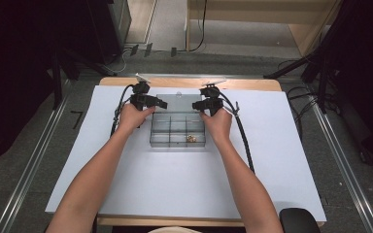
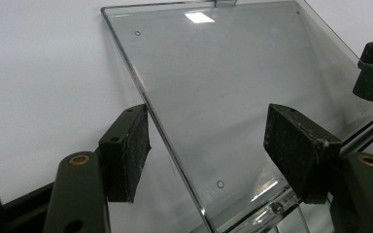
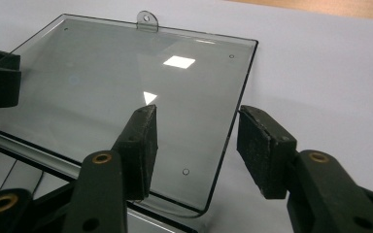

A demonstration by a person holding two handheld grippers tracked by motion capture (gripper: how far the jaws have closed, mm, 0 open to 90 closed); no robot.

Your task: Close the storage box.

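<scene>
Clear plastic organiser box (image 1: 178, 132) sits mid-tabletop (image 1: 126, 184) on the white sheet, divided into compartments, with a small brownish item (image 1: 191, 139) in the near-right compartment. Its lid (image 1: 177, 102) is flipped open and lies flat on the far side, hinged along the box's back edge, hang tab (image 3: 146, 20) at the far end.

Left gripper (image 2: 209, 145): jaws wide, straddling the lid's left edge, pads clear of the plastic. Right gripper (image 3: 196, 141): jaws also apart, straddling the right edge near the rounded corner, nothing clamped. The lid is between the jaws on both sides but not gripped.

Handling, my read:
- Lid is thin rigid acrylic-type sheet. Light, stiff, glossy, so slippery under the pads.
- The hinge is probably the weak point; uneven lift from one side could twist it or skid the whole box, since the box is light and nearly empty.
- Best hold: pinch top and bottom faces at the side edges, both sides symmetric, about mid-length or toward the free end for leverage.
- Moderate squeeze only; hard clamping risks cracking the edge.
- Swing in an arc about the hinge, don't pull flat.
</scene>
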